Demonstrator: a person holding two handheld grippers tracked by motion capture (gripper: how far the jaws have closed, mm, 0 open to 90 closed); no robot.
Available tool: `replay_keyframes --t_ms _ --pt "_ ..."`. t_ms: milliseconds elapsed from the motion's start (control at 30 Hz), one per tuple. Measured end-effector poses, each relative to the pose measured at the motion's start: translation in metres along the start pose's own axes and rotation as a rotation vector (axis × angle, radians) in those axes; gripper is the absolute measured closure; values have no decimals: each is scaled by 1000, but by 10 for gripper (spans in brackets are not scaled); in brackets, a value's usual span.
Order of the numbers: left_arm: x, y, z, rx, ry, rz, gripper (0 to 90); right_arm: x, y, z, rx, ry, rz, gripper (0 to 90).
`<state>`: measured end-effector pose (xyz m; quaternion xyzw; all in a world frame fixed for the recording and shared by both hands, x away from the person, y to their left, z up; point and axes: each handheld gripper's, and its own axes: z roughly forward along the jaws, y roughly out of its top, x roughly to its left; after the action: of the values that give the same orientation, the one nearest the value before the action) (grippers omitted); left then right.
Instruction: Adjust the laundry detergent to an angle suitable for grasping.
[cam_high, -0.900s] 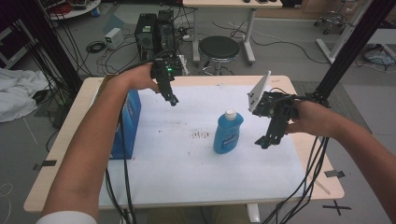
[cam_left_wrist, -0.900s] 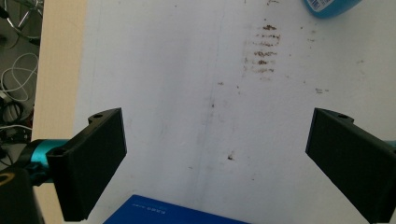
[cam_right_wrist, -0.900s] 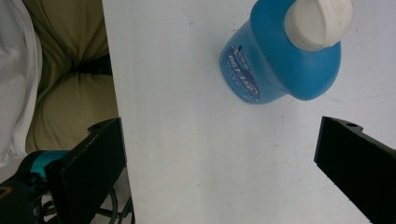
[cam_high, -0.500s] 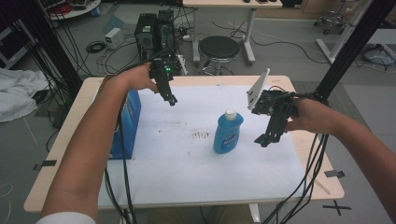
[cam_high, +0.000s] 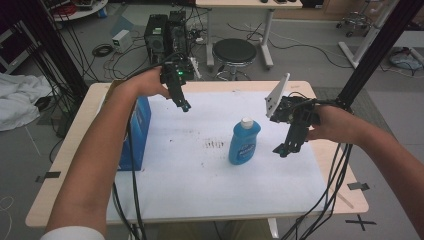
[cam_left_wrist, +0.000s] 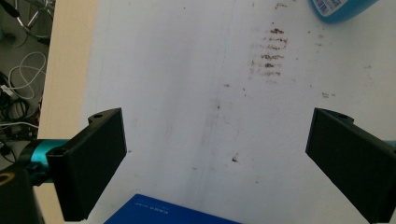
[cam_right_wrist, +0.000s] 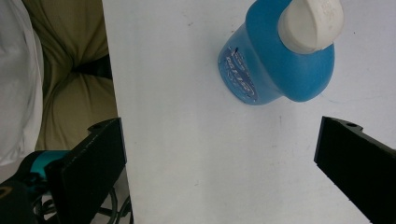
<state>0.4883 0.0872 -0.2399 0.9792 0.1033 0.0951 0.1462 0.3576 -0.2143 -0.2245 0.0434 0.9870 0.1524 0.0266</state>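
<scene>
— Nothing much has shifted since the earlier frames: the left gripper (cam_high: 183, 104) hovers by the blue box (cam_high: 138, 131), the right gripper (cam_high: 287, 148) beside the blue bottle (cam_high: 244, 141).

— Jaws?

— Both are spread wide and empty; neither touches anything.

— Why there?

— The bottle stands upright mid-table (cam_high: 90, 130), just left of the right gripper. I judge that it's lined up for a side grasp.

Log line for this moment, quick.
left gripper: open, above table, empty | right gripper: open, beside blue bottle, not touching | blue box: left edge
</scene>
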Motion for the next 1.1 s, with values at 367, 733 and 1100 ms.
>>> replay_keyframes --t_ms 367,733,1100 --pt "4 -6 2 -96 35 -64 51 -1 -1 0 1 -2 4 13" --pt "11 -14 14 -345 113 -197 52 -4 -2 1 -1 -5 6 13" --pt "9 -22 32 -505 133 -279 51 -8 -1 3 2 -1 10 13"
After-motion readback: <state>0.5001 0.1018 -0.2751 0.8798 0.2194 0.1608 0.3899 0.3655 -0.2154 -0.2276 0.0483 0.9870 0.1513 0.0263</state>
